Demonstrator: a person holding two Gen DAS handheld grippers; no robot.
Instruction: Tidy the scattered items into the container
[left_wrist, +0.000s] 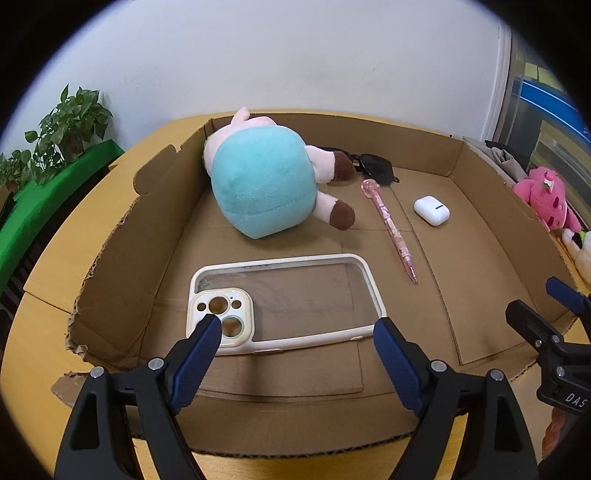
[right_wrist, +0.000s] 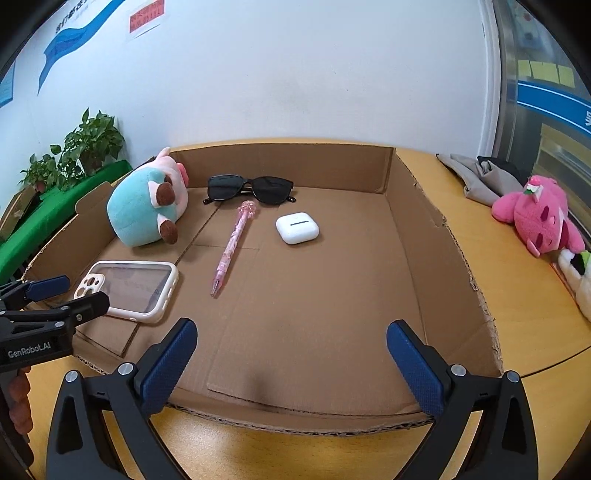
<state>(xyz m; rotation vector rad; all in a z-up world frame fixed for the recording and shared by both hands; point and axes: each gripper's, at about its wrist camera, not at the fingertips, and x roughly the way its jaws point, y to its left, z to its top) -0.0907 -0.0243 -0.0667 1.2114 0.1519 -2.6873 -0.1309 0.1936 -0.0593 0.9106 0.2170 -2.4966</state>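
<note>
A shallow cardboard box (left_wrist: 110, 280) (right_wrist: 424, 229) lies on the yellow table. In it lie a teal and pink plush (left_wrist: 262, 184) (right_wrist: 144, 210), black sunglasses (left_wrist: 373, 166) (right_wrist: 251, 188), a pink pen (left_wrist: 391, 225) (right_wrist: 232, 243), a white earbud case (left_wrist: 431, 209) (right_wrist: 297, 228) and a clear phone case (left_wrist: 284, 302) (right_wrist: 129, 288). My left gripper (left_wrist: 297, 328) (right_wrist: 68, 291) is open and empty, just above the phone case's near edge. My right gripper (right_wrist: 291, 339) is open and empty over the box's near floor; it shows at the right edge of the left wrist view (left_wrist: 539, 302).
A pink plush (left_wrist: 546, 192) (right_wrist: 539, 221) and a white plush (right_wrist: 576, 273) lie on the table right of the box. Grey cloth (right_wrist: 476, 173) lies at the back right. Potted plants (left_wrist: 62, 129) (right_wrist: 85, 147) on a green stand are at the left, by the wall.
</note>
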